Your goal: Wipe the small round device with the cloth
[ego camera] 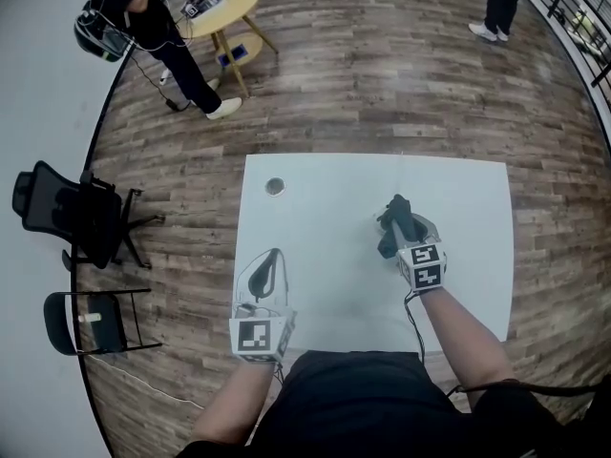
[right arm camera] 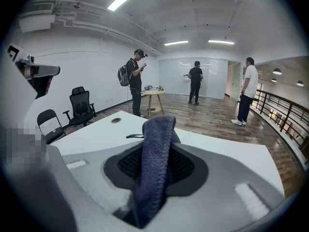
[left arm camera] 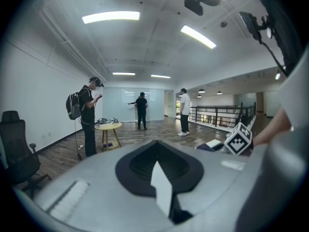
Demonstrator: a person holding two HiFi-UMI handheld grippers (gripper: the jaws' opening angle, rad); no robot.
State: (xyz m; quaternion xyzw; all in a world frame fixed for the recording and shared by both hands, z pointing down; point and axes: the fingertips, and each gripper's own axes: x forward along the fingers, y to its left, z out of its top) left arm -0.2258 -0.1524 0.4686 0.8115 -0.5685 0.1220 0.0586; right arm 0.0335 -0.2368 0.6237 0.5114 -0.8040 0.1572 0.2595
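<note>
Right jaws pinch a dark blue cloth; left jaws are pressed together and empty.
The right gripper [ego camera: 396,222] clamps the cloth [right arm camera: 153,178] between its pads, a fold standing up past the jaw tips, low over the middle of the white tabletop [ego camera: 458,218]. The left gripper [ego camera: 275,254] sits over the near left part of the tabletop, its tips meeting with nothing between them. The small round device [ego camera: 275,187] lies flat near the far left corner, well apart from both grippers. Beyond on the wood floor stand a black office chair [ego camera: 67,213] and a round yellow side table [ego camera: 221,10].
</note>
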